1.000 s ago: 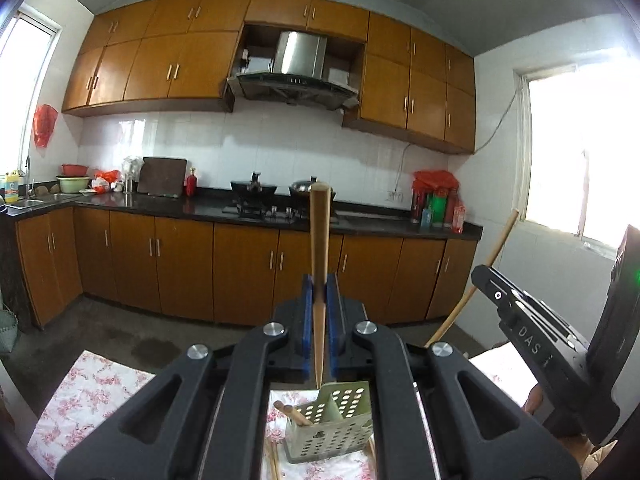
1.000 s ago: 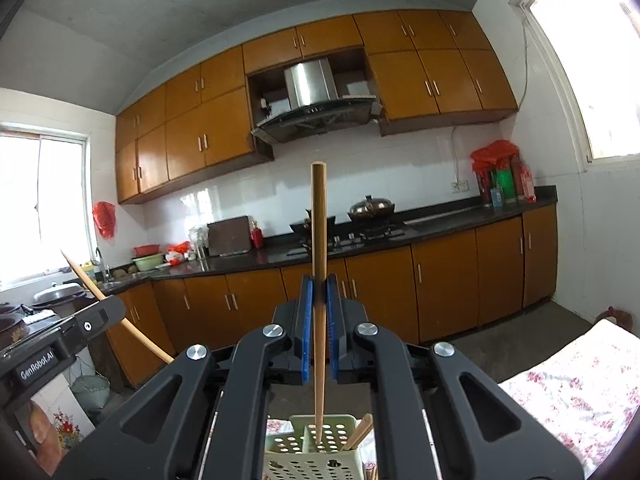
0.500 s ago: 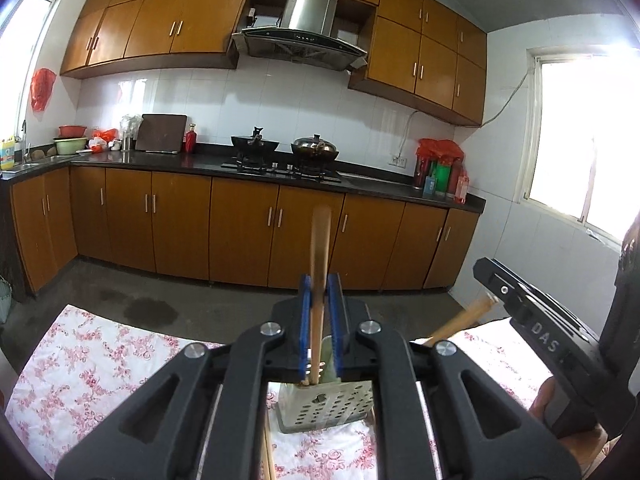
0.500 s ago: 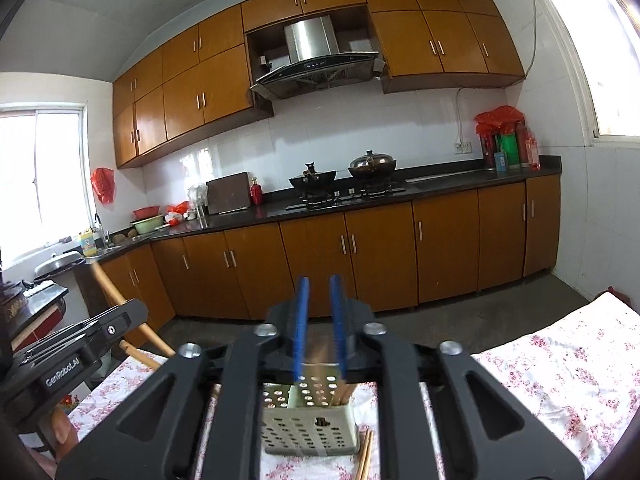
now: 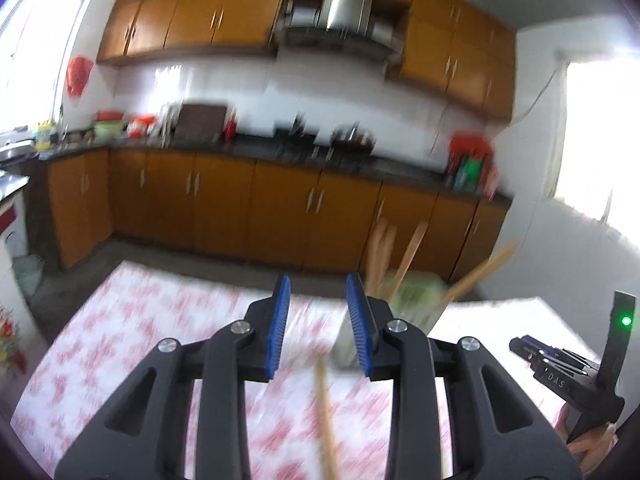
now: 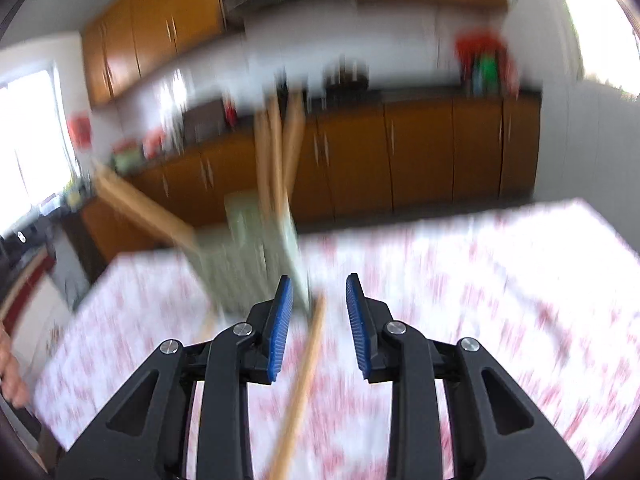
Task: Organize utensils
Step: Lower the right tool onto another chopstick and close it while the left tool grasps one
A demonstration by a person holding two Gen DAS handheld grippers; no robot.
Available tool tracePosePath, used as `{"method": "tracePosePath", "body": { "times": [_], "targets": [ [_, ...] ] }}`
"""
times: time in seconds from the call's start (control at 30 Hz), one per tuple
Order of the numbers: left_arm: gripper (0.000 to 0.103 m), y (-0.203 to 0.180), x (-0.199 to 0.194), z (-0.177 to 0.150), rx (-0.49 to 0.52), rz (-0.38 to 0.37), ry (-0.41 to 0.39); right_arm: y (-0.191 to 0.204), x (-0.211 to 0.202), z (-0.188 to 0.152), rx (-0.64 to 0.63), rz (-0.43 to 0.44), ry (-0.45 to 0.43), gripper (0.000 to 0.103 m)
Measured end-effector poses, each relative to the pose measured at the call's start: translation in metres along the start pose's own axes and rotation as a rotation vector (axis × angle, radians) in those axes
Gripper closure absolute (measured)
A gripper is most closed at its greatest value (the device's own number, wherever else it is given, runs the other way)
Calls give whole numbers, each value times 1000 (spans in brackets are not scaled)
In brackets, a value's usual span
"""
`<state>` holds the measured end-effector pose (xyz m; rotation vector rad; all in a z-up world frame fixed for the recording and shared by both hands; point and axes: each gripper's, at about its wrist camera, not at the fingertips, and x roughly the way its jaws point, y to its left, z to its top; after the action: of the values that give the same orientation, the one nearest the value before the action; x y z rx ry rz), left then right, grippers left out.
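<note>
Now both tongs opening, empty, w/ chopsticks in holder.

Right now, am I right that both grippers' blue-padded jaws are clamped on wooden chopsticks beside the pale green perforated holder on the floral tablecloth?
Not quite: both wrist views show the left gripper and right gripper with jaws opening and gripping nothing. Wooden chopsticks stand in the pale green perforated holder on the floral tablecloth.
</note>
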<state>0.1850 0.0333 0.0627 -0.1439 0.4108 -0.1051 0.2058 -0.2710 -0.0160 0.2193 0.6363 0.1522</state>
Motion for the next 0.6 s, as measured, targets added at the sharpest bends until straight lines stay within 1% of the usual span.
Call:
{"method": "tracePosePath", "body": {
  "times": [0.03,0.07,0.1,0.17,0.23,0.3,0.33,0.37,0.4,0.47,0.6],
  "targets": [
    [73,5,8,-14,5,20,51,-2,13,-11,11,14,63,76],
    [73,9,18,-27,7,29,105,-2,25,-22,23,33,121,80],
    [73,13,25,-40,9,35,149,-1,38,-35,29,50,180,81],
    [73,17,40,-66,18,49,231,4,52,-52,27,60,241,81],
    [74,19,48,-84,25,44,282,11,64,-62,14,68,285,81],
    [75,18,56,-102,31,31,332,18,69,-69,-2,66,309,81],
    [75,17,58,-107,33,28,344,21,72,-71,-14,61,319,81],
    [76,16,60,-113,41,26,361,23,74,-77,-27,50,326,84],
    [77,11,64,-118,46,21,375,25,75,-77,-36,42,319,86],
    [77,9,69,-127,54,8,403,21,75,-76,-31,20,314,87],
    [78,1,74,-137,53,-12,438,10,68,-74,13,56,296,87]
  ]
}}
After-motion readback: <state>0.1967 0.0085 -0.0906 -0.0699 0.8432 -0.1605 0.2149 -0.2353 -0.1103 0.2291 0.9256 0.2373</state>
